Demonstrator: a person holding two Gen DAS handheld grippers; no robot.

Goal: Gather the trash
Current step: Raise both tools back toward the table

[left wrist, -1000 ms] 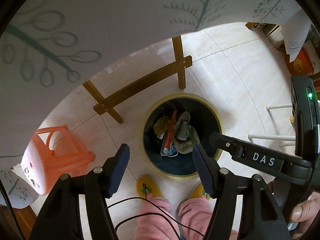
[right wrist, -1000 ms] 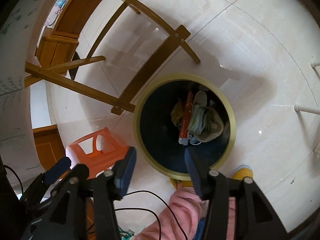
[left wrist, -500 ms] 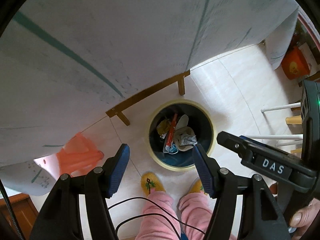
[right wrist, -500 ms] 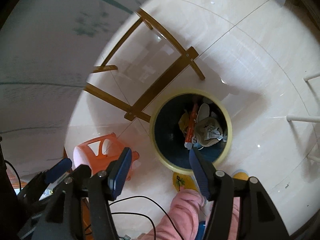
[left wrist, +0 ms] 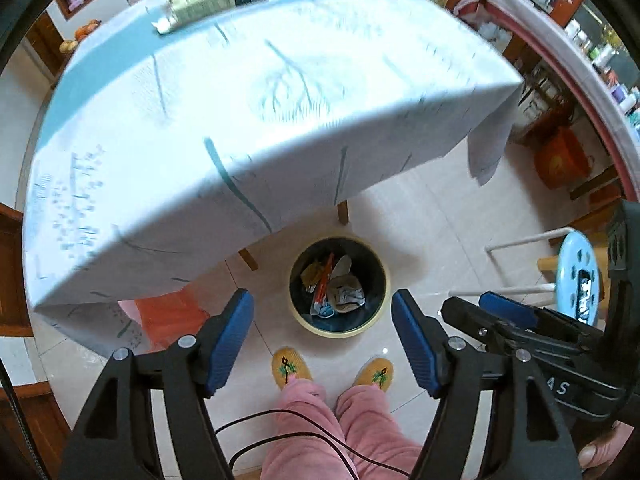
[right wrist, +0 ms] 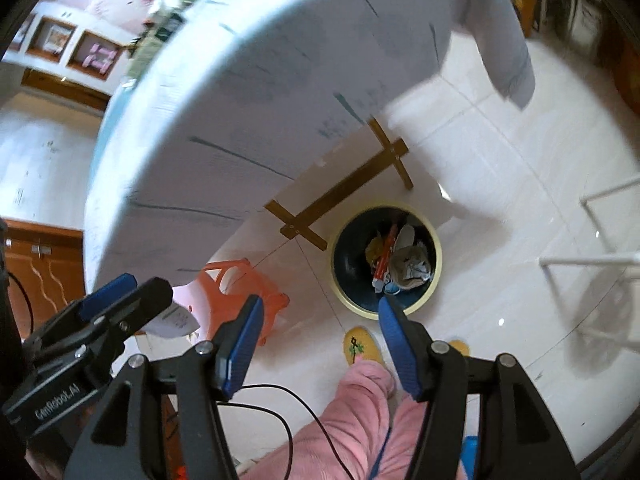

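Crumpled trash [left wrist: 334, 286] is lying half-shadowed in the round dark yellow-rimmed bin [left wrist: 378, 312], lower centre; left gripper [left wrist: 322, 338], its jaws just widened, and right gripper [right wrist: 320, 338] are both hanging spread, empty.

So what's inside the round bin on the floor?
The bin holds a heap of trash: a red wrapper, a yellow wrapper and crumpled greyish paper. Whatever lies beneath the heap is covered.

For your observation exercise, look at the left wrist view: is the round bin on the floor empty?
No, the bin holds trash, including a red wrapper and crumpled paper.
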